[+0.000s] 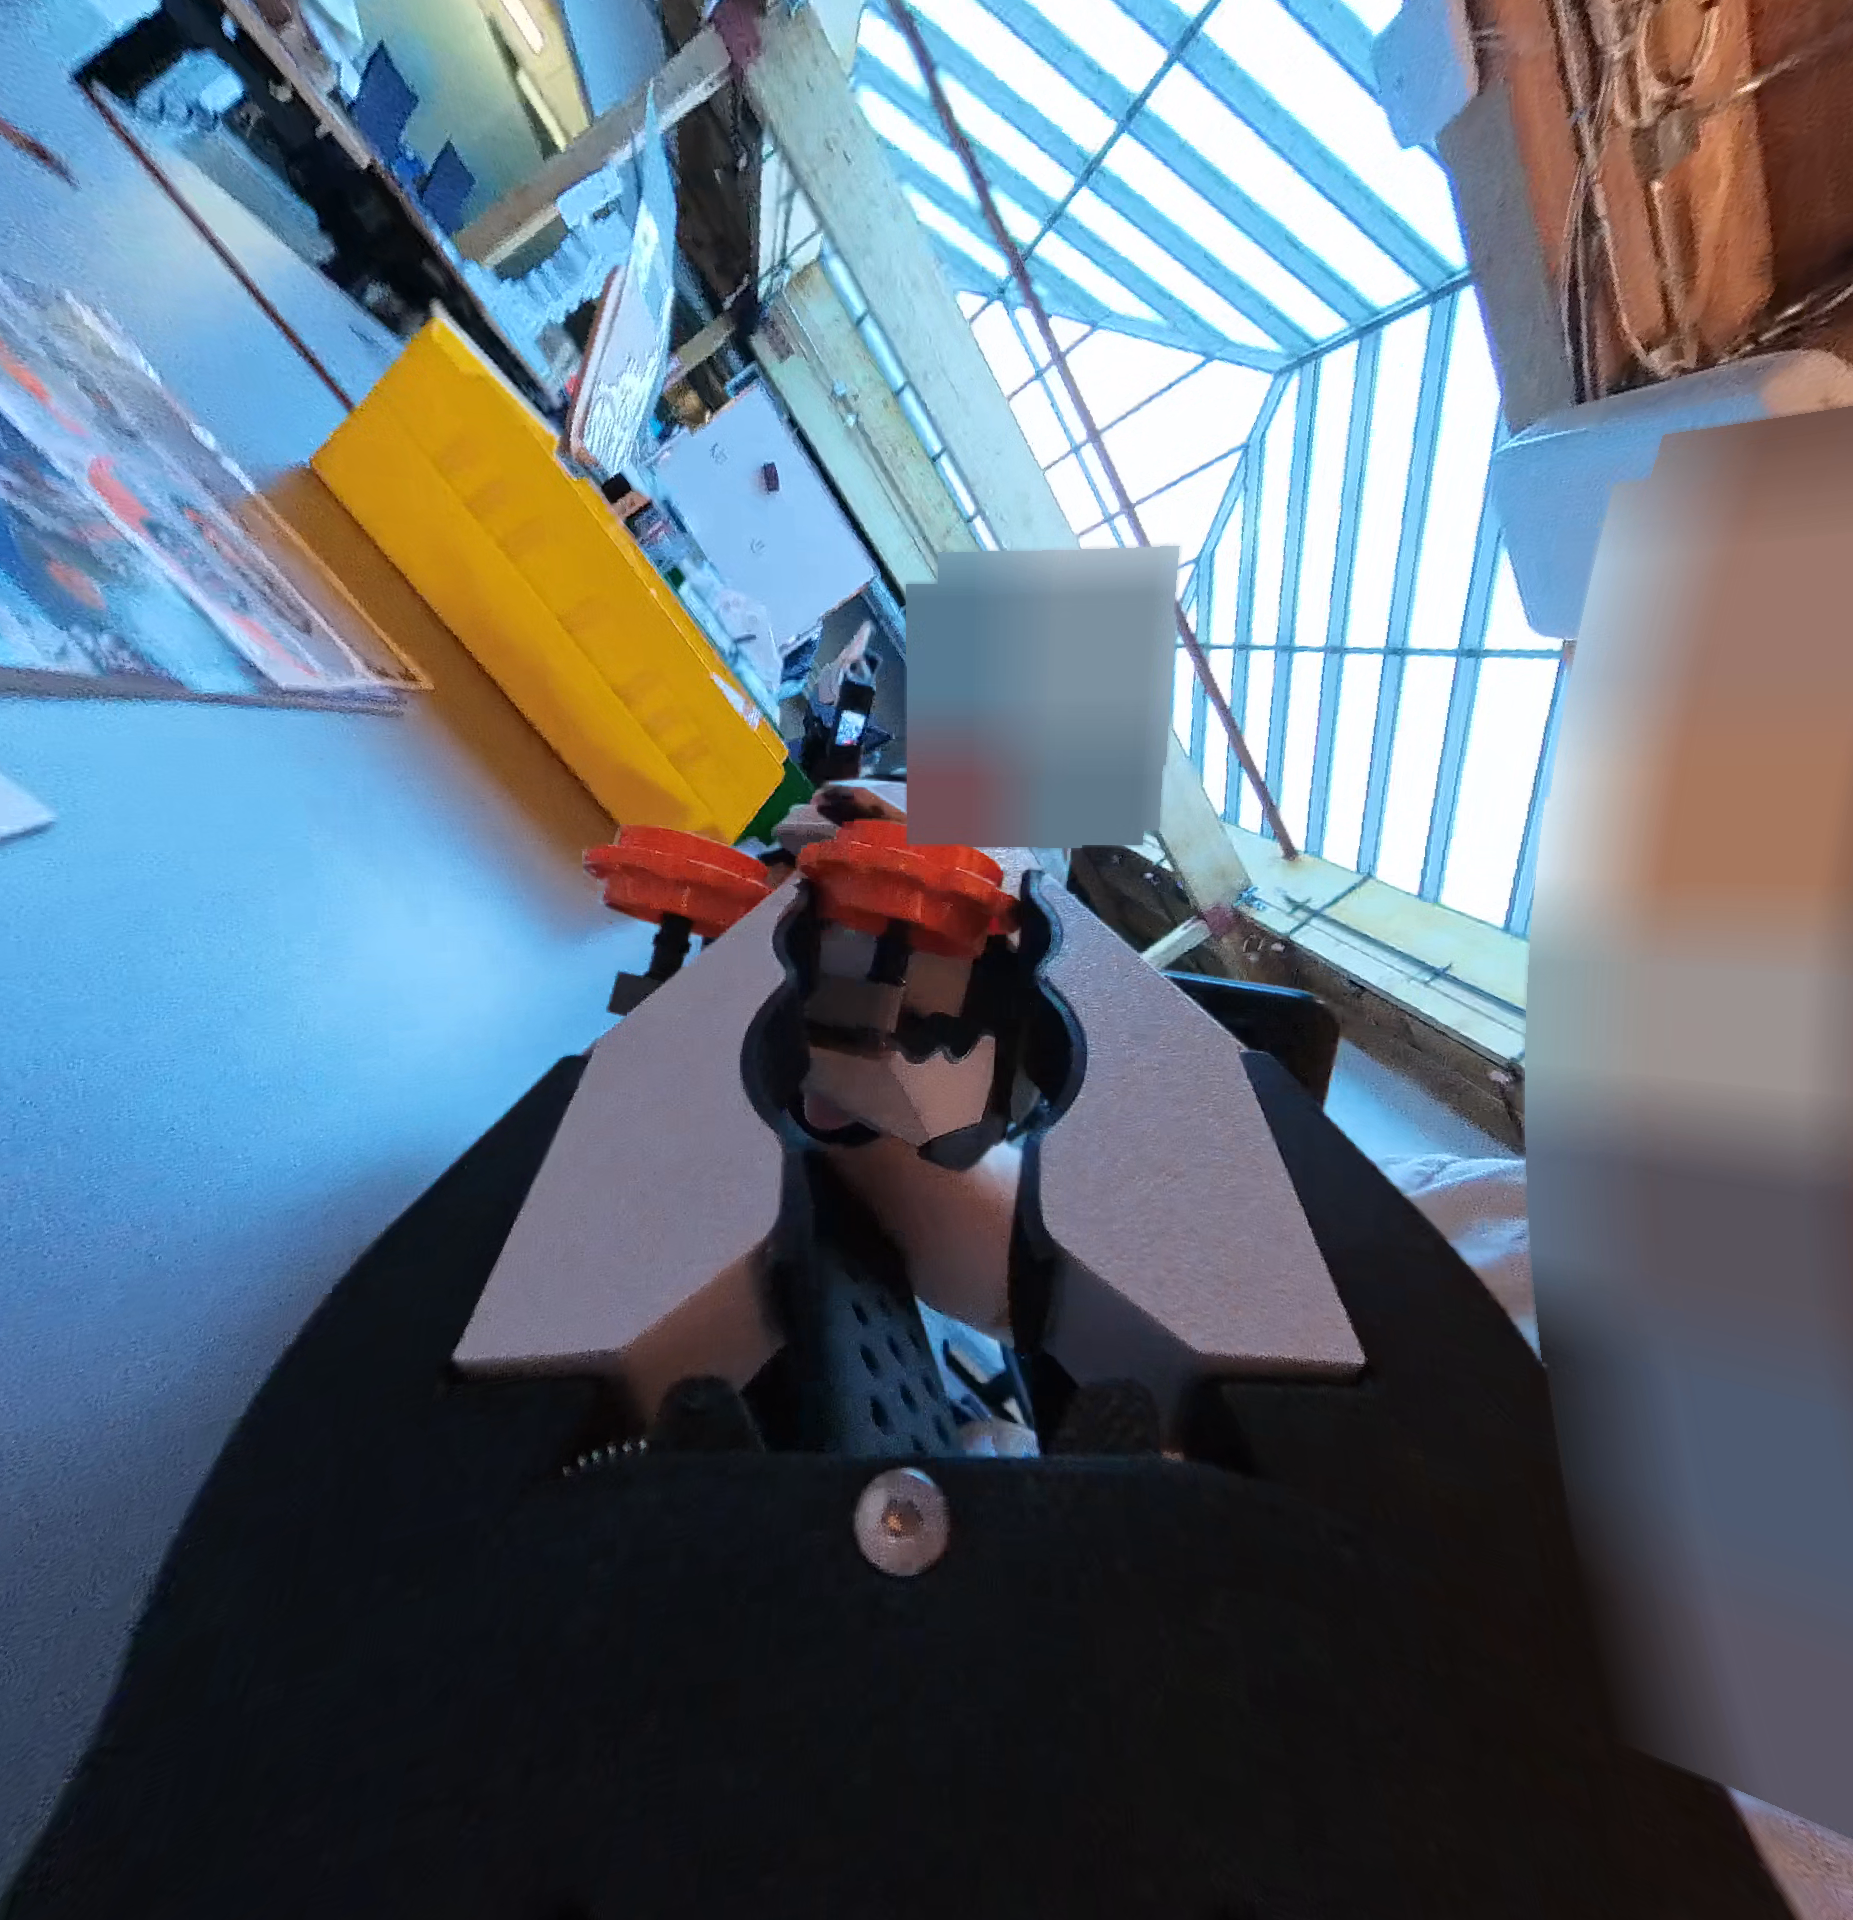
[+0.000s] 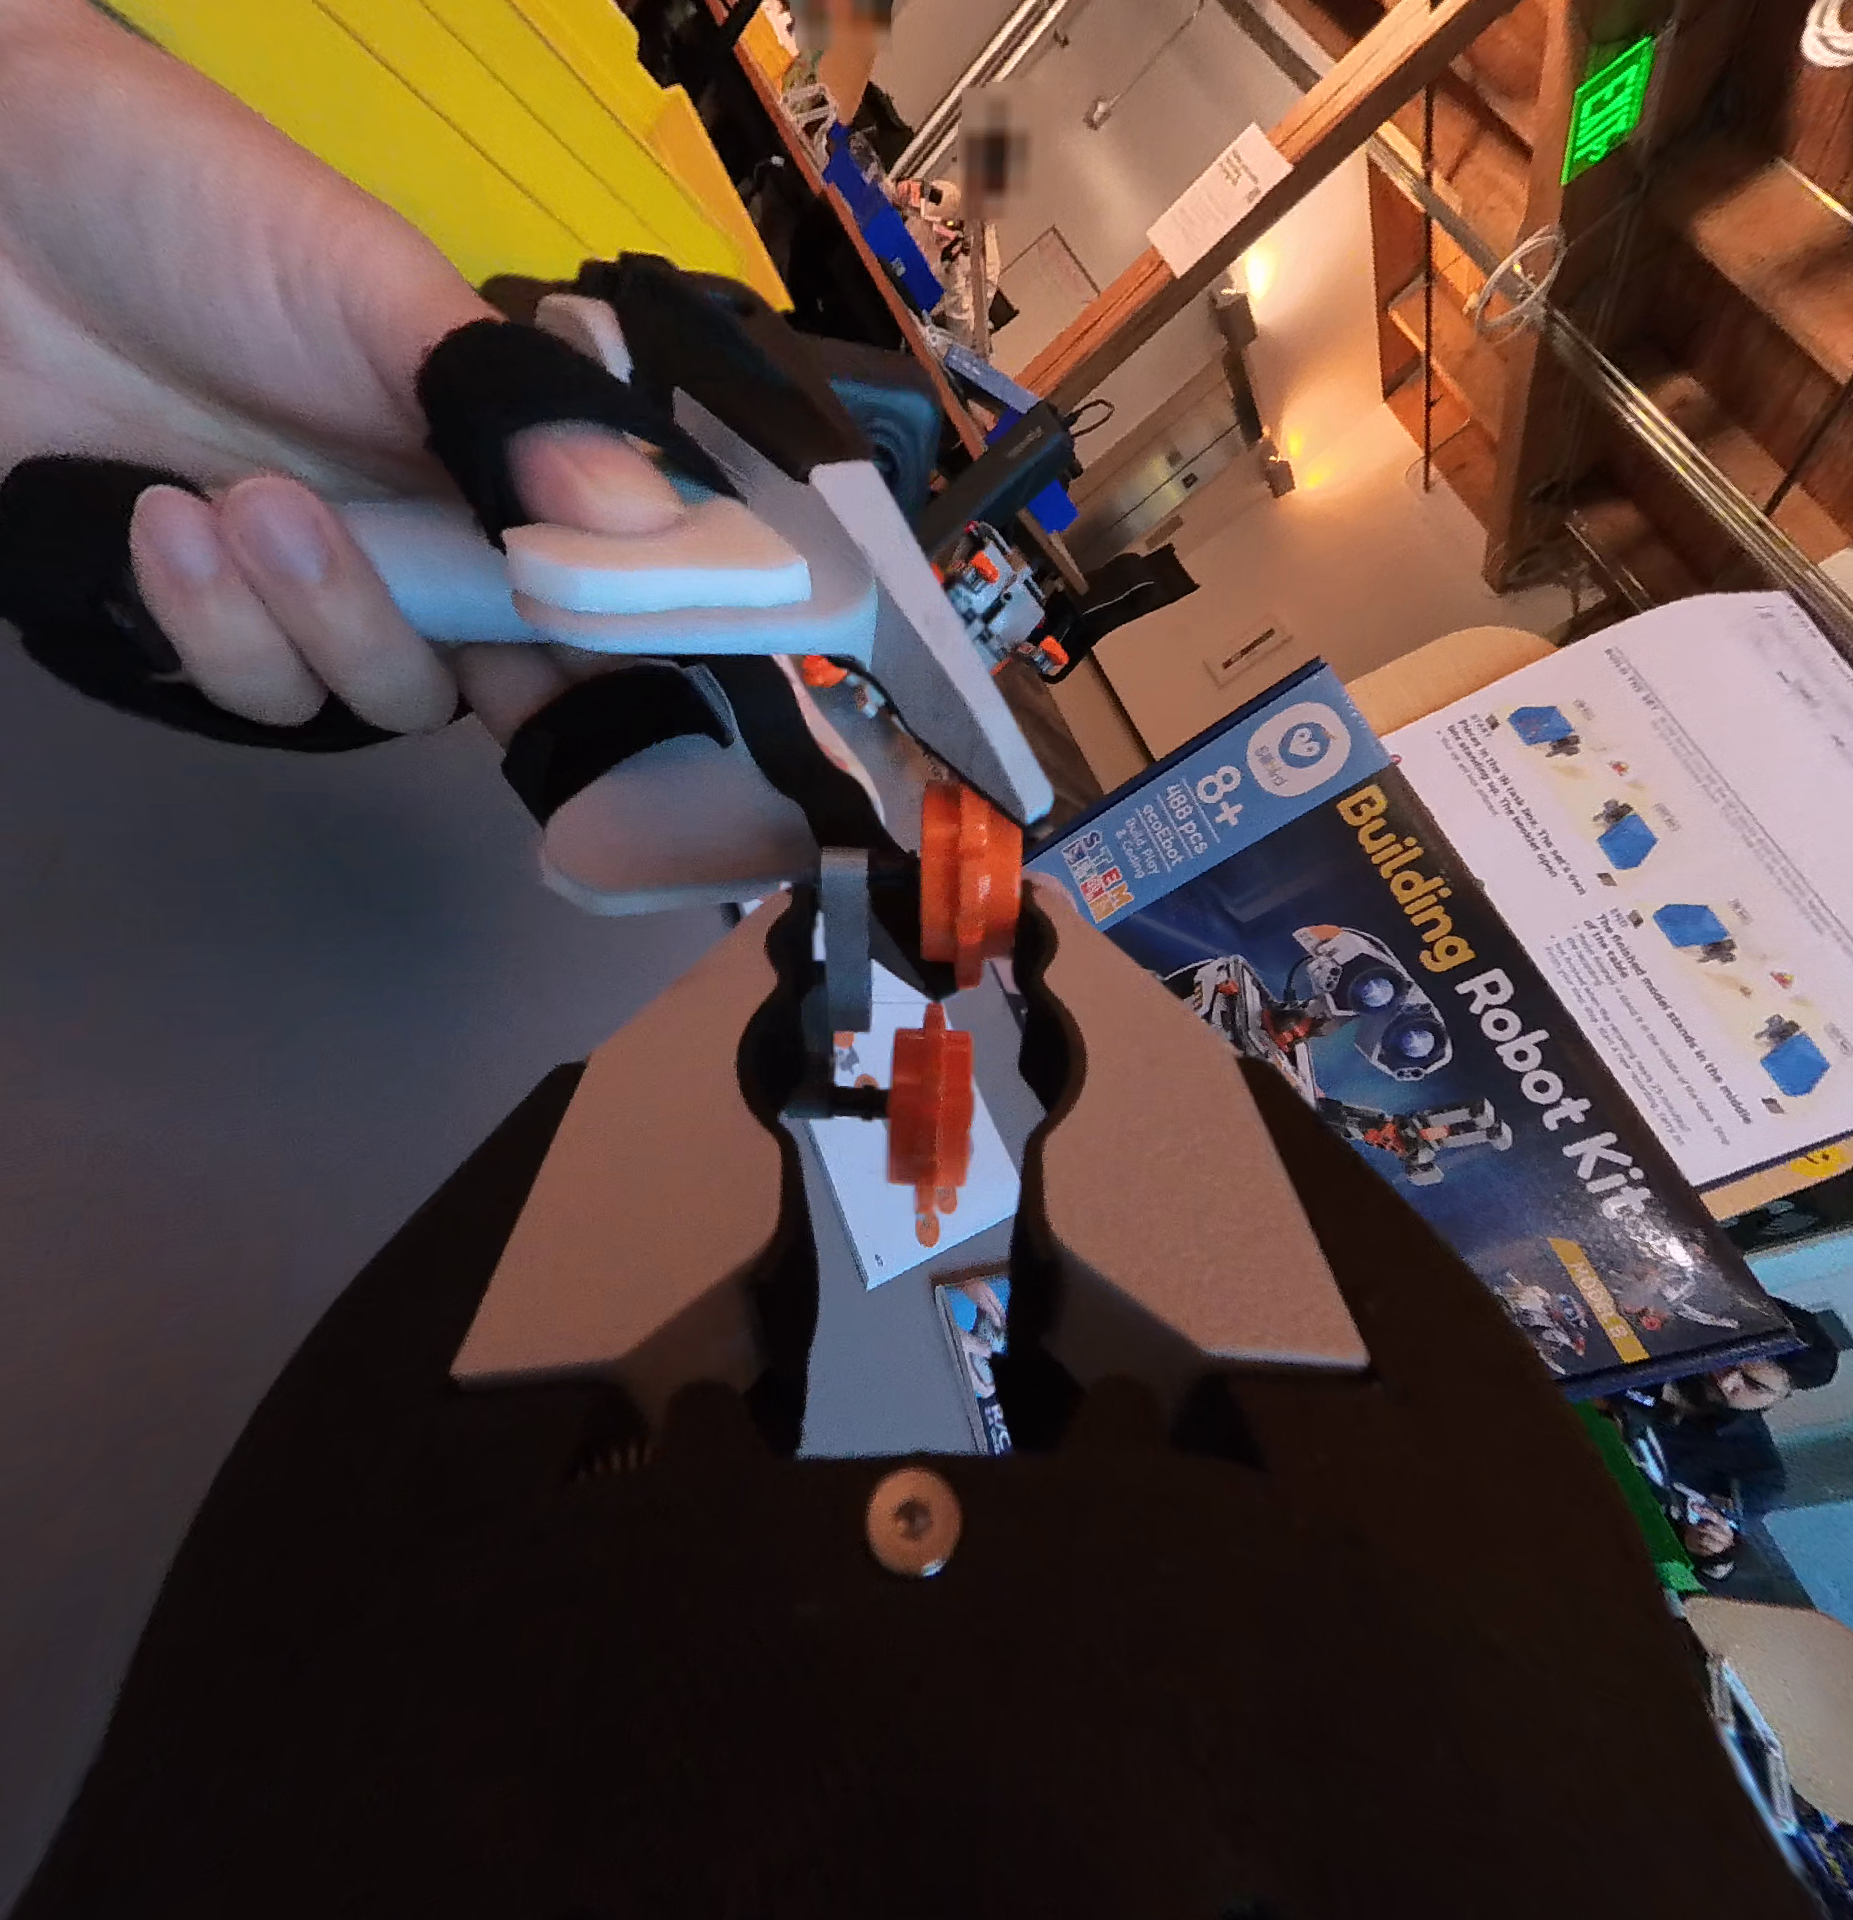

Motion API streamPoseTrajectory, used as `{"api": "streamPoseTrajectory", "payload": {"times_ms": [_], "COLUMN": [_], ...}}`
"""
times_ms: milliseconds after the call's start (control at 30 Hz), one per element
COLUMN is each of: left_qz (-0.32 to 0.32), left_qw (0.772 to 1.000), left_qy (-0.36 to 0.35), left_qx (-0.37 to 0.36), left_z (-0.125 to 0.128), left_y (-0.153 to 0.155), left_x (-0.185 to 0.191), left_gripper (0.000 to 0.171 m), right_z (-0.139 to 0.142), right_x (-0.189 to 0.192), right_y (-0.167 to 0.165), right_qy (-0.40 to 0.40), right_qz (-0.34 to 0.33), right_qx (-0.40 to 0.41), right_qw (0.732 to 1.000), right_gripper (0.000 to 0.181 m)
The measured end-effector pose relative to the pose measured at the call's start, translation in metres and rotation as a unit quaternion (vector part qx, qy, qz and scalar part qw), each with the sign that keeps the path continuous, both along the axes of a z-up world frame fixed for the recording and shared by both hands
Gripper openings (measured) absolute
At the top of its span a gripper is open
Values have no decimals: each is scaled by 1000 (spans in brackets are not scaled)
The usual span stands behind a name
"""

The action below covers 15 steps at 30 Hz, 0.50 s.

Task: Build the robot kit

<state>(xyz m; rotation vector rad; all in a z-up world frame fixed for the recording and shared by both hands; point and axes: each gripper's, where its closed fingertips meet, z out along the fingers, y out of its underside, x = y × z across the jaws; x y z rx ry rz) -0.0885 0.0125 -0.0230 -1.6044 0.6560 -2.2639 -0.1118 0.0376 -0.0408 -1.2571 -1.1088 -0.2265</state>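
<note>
The left gripper (image 1: 906, 914) is tilted upward toward a skylight (image 1: 1265, 416), its two grey fingers (image 1: 683, 1122) drawn close at the tips around a small toy assembly (image 1: 891, 997) of grey and black bricks; the orange gear (image 1: 906, 894) sits right at the tips, touching or nearly touching them, so it looks pinched, though the exact contact is partly hidden. A second orange gear (image 1: 678, 868) sticks out just left of the fingers on a black axle. Two orange gears show in this view. Beyond them lies a yellow bin (image 1: 548, 592) against a pale wall. The right gripper (image 2: 906, 914) points across the bench (image 2: 226, 987) and meets the same assembly (image 2: 849, 966) from the other side: its two brown-lit fingers (image 2: 1161, 1143) stand narrowly apart, with one orange gear (image 2: 969, 883) at the tips and the other (image 2: 930, 1112) in the gap lower down; I cannot tell whether the pads actually press on anything. In this view the left gripper comes in from the upper left, held by a hand (image 2: 278, 468) with fingers curled round its white handle and black straps across them, its grey finger reaching down to the upper gear. At the bench's right side lie one blue kit box (image 2: 1421, 1039) and one open booklet (image 2: 1680, 852) just beyond it.
</note>
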Motion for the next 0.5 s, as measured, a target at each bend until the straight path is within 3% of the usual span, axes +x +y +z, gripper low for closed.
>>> {"api": "streamPoseTrajectory", "payload": {"times_ms": [100, 200, 500], "left_qz": [3, 7, 13], "left_qw": [1000, 999, 998], "left_qy": [-27, -34, -45], "left_qx": [0, 17, 38], "left_z": [9, 10, 13], "left_y": [-1, -4, -8], "left_x": [-1, -1, 0], "left_gripper": [35, 35, 35], "right_z": [6, 12, 17], "right_x": [-4, -3, -3], "right_y": [-3, -2, -6], "right_qy": [22, 31, -31], "right_qz": [3, -12, -38], "right_qx": [5, 23, 78], "right_qw": [1000, 999, 996], "right_gripper": [46, 39, 39]}}
